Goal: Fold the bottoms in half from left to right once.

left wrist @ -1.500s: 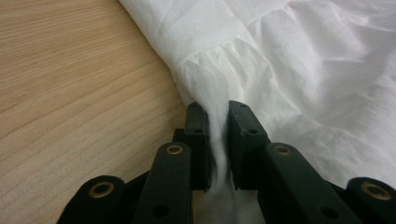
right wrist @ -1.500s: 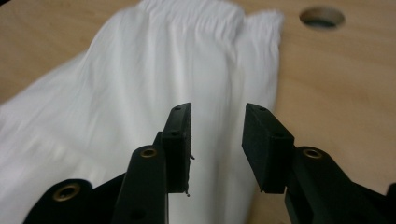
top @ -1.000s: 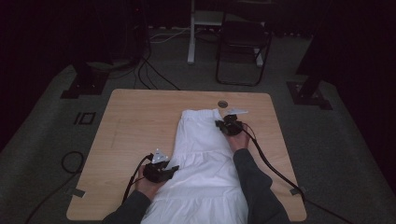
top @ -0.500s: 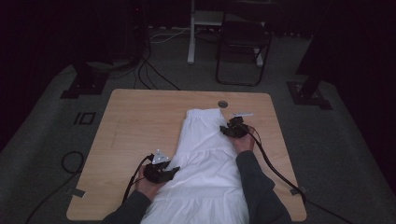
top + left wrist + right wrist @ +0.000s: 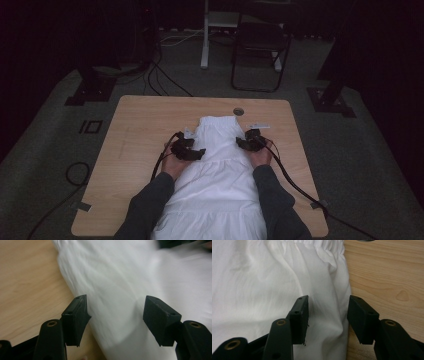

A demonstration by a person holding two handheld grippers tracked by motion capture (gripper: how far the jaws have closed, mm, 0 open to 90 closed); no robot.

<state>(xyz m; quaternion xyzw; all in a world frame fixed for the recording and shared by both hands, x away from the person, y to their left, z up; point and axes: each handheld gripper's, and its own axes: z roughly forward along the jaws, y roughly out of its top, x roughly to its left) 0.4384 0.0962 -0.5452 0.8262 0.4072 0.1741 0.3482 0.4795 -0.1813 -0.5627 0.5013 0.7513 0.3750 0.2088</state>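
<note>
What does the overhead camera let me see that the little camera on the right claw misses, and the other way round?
The high view takes in the whole wooden table, both sleeved forearms, the left claw, the trailing cables and a chair on the floor behind. The right gripper view gives close detail instead: the gathered waistband of the white garment and a fold of its edge between the open jaws. Both show that garment, the table and the right claw.

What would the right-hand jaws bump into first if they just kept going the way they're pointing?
Most likely the white garment. The right gripper stands open over its right edge, pointing toward the gathered waistband. That bunched cloth lies first in line, with bare table beyond; how high the jaws ride above the cloth is hard to judge.
</note>
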